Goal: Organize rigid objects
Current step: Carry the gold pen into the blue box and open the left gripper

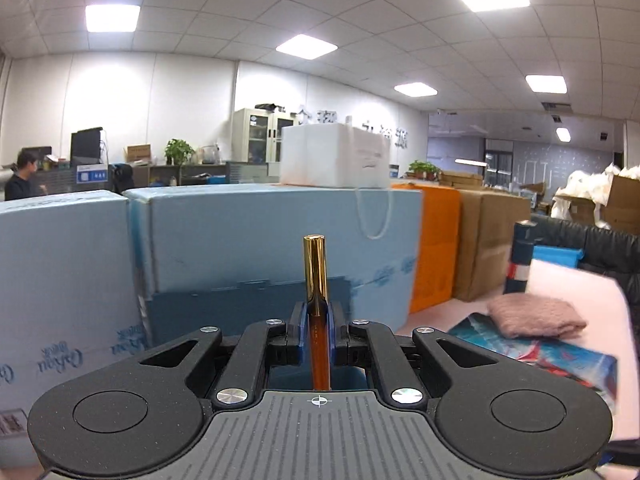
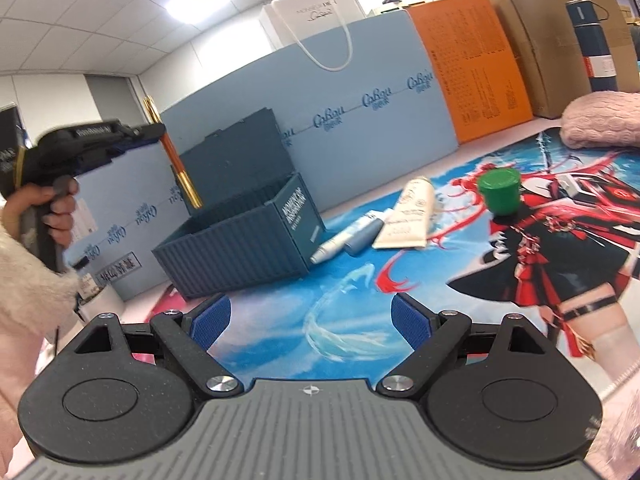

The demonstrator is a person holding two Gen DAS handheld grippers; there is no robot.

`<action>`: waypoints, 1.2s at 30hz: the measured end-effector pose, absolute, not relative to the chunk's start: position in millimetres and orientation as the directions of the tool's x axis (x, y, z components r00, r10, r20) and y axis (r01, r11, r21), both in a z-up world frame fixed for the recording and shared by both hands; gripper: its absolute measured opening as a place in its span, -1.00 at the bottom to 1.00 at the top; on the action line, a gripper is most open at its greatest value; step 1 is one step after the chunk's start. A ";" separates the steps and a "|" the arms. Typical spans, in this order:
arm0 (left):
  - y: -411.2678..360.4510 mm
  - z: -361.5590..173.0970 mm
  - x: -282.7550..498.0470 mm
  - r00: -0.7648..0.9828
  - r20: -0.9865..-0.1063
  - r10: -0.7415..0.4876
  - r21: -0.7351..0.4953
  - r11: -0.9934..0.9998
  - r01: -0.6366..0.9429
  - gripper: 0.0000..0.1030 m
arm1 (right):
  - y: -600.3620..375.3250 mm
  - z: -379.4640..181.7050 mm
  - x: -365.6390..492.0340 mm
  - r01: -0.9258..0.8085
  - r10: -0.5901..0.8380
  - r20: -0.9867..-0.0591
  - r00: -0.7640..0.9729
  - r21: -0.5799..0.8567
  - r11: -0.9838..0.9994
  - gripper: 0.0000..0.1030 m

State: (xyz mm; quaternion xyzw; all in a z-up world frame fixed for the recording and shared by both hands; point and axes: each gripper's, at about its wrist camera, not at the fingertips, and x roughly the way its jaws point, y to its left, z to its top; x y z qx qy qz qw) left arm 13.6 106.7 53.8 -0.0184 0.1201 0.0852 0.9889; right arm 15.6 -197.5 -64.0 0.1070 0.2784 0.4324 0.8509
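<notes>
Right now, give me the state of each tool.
Left tool: shut on the orange-and-gold pen, held up in the air.
Right tool: open, nothing between its pads.

Rigid items: one lifted, four on the printed mat, bin open.
Orange pen with gold ends upright, off the mat, above the open dark-blue container-style bin at the mat's far left corner. White-and-blue tube, blue tube and cream tube lie just right of the bin; green-capped jar stands farther right.
</notes>
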 end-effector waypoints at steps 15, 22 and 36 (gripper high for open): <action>113.5 9.8 57.6 0.845 -0.407 0.347 0.424 0.891 -0.162 -0.84 | -146.5 -62.6 68.0 -0.680 0.857 -0.268 0.440 0.524 0.513 0.73; 107.9 -5.1 74.1 0.824 -0.486 0.292 0.424 0.903 -0.069 -0.84 | -154.3 -81.9 82.1 -0.626 0.886 -0.207 0.415 0.642 0.443 0.77; 120.0 -24.5 101.8 0.784 -0.606 0.130 0.206 0.978 -0.003 -0.80 | -156.7 -87.3 79.4 -0.616 0.869 -0.213 0.448 0.631 0.472 0.83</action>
